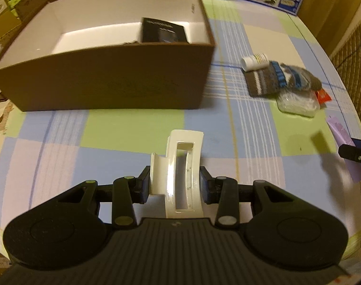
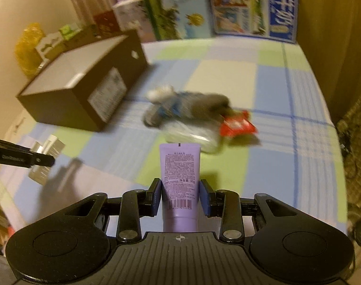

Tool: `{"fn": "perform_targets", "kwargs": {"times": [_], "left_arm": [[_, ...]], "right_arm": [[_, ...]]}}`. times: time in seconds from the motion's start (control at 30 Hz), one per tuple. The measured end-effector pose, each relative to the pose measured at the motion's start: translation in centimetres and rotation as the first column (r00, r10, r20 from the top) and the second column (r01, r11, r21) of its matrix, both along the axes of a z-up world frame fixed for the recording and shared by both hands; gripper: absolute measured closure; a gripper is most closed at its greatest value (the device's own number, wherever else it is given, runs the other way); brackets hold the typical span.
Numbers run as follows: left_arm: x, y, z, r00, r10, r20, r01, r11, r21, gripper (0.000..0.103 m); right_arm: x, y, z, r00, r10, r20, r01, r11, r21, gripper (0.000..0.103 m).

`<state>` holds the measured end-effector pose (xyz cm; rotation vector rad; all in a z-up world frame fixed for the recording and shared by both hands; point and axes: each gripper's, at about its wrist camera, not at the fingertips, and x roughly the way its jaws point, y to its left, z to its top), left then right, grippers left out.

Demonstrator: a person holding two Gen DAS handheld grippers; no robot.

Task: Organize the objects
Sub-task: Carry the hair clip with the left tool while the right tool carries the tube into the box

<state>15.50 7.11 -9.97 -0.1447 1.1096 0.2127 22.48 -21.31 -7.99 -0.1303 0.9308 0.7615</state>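
My left gripper [image 1: 175,186] is shut on a white hair claw clip [image 1: 180,166], held above the checked tablecloth in front of the open brown box [image 1: 114,76]. The box holds a black booklet [image 1: 164,30]. My right gripper [image 2: 180,196] is shut on a purple cream tube [image 2: 180,178], held above the cloth. The tube and right gripper also show at the right edge of the left wrist view [image 1: 346,149]. The clip and left gripper show at the left of the right wrist view [image 2: 46,156]. The box [image 2: 85,90] lies far left there.
A pile lies right of the box: small white bottle [image 1: 254,63], striped grey-blue socks [image 1: 280,80], clear plastic packet [image 1: 296,102], red snack packet [image 2: 237,125]. Cartons and boxes line the table's far edge [image 2: 228,7]. A quilted chair back [image 1: 353,59] stands at the right.
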Motion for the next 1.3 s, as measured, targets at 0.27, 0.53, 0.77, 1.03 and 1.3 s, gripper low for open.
{"fn": "perform_targets", "kwargs": {"times": [0.27,0.53,0.77,1.03,1.3], "left_arm": [[-1.8,3.2,2.9,0.996,0.054,0.066,-0.054,0.999,0.000,0.068],[-2.6,6.6,6.1,0.987,0.086,0.136,-0.087,0.996,0.004,0.068],[-1.7,9.7,8.3,0.979,0.084,0.184,-0.089,0.996,0.020,0.068],[1.5,12.8,10.5,0.971,0.044,0.236,-0.057,0.997,0.050,0.068],[5.8,16.0,10.8,0.970,0.012,0.244,-0.026,0.998,0.054,0.068]], "right_arm": [[-0.6,5.1,2.4,0.994,0.105,0.010,-0.105,0.991,0.081,0.072],[-0.7,11.1,4.5,0.979,0.204,0.004,-0.202,0.964,0.174,0.072],[0.1,17.0,6.0,0.968,0.252,0.017,-0.249,0.941,0.227,0.072],[1.9,23.6,7.4,0.965,0.259,0.042,-0.262,0.932,0.250,0.072],[4.3,28.3,7.0,0.976,0.215,0.033,-0.216,0.947,0.238,0.072]]}}
